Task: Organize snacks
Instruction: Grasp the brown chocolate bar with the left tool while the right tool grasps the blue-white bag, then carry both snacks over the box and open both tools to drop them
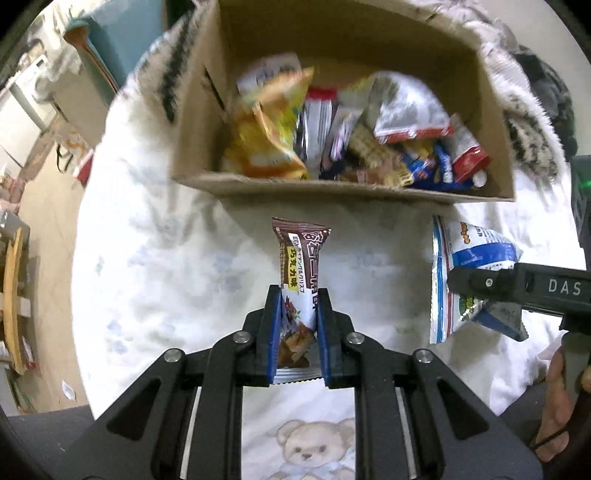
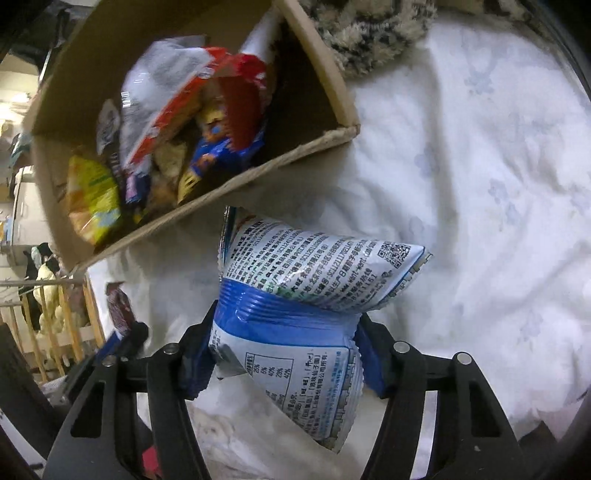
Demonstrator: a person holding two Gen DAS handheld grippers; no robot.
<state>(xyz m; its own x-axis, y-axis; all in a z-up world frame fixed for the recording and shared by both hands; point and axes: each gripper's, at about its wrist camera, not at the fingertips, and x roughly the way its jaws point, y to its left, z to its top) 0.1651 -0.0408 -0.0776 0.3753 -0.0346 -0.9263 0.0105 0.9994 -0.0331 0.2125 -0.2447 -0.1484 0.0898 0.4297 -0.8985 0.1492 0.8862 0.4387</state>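
Both my grippers are squeezing snacks, my left gripper [image 1: 297,328] a brown chocolate bar [image 1: 299,266] and my right gripper [image 2: 284,347] a blue-white bag [image 2: 310,291], with the nearly full box [image 1: 343,192] waiting at 12 o'clock.

White bedsheet [image 1: 155,258] with faint blue floral print is the base surface. Teddy bear print [image 1: 308,448] on it at its near edge. Shaggy black-and-white blanket [image 2: 369,33] lies at the sheet's far side. Wooden railing [image 2: 55,325] beyond the sheet's left edge, plus a cluttered room floor [image 1: 44,206].
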